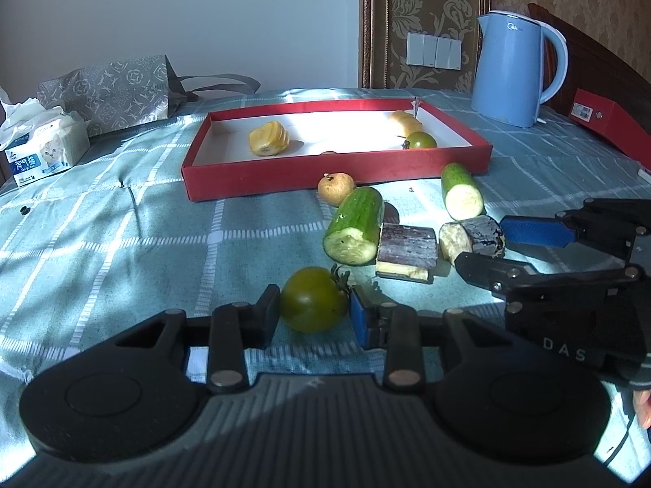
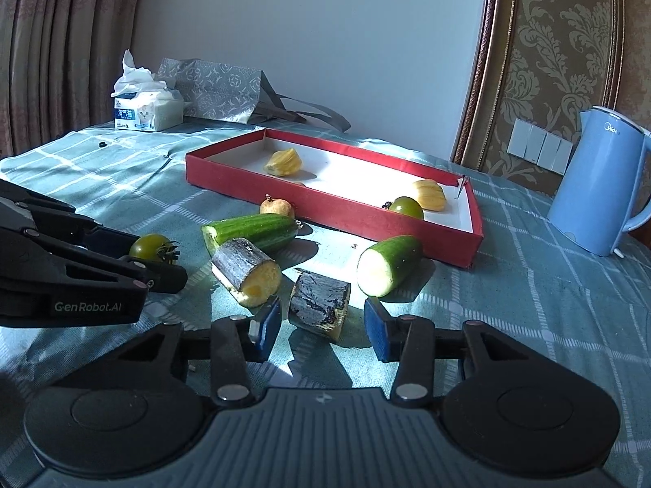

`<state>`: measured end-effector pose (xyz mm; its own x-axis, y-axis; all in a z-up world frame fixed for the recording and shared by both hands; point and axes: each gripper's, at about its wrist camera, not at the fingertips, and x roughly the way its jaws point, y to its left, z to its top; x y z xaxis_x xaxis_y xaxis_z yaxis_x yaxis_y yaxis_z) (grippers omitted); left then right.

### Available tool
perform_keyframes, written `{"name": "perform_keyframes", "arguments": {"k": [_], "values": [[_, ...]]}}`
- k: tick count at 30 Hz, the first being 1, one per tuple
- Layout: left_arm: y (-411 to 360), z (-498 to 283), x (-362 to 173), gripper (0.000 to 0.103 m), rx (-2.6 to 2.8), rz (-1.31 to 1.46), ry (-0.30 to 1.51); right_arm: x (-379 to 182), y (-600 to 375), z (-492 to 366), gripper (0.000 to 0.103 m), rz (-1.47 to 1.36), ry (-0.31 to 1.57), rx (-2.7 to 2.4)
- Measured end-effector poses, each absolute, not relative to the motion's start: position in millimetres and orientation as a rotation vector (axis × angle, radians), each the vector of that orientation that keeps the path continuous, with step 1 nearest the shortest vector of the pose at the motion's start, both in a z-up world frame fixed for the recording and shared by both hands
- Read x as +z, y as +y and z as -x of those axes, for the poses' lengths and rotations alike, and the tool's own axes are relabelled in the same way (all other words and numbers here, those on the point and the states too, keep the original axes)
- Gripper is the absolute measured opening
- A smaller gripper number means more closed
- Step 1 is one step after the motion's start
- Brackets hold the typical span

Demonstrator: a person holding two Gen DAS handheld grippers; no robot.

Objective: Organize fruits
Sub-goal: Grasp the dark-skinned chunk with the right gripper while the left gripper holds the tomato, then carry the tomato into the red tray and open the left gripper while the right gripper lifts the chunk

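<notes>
The left tool (image 1: 314, 311) is clamped on a green tomato (image 1: 313, 299) resting on the checked cloth (image 1: 122, 219). The right tool (image 2: 321, 327) stands apart around a dark sugarcane piece (image 2: 319, 303), pads not touching it. Beyond both tools lie cucumber pieces (image 2: 388, 264) and the red tray (image 2: 325, 207).

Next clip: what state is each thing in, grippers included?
left gripper: shut on green tomato.
right gripper: open, straddling sugarcane piece, not gripping.
red tray: open-topped, partly filled.
kettle: upright, lid shut.
tissue pack: opened, tissue sticking out.
</notes>
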<state>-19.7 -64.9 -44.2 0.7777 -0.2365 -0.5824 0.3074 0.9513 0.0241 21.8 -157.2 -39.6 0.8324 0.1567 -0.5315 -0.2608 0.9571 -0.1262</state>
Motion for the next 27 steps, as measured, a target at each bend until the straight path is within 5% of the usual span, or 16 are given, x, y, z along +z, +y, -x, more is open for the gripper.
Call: {"name": "perform_keyframes", "arguments": {"k": [6,12,27], "values": [[-64.8,19.5,-44.1,0.033,-0.296,-0.123,0.612,-41.6,-148.9,-30.6,0.044,0.217,0.556,0.202],[-64.7,19.0,-43.8,0.033,-0.299,-0.123,0.612,-42.3,-150.4,-31.3,0.031,0.208,0.569,0.191],[-59.5,18.0,-42.0,0.032,-0.306,-0.104,0.607,-41.2,-155.8,-24.4,0.028,0.197,0.567,0.215]]}}
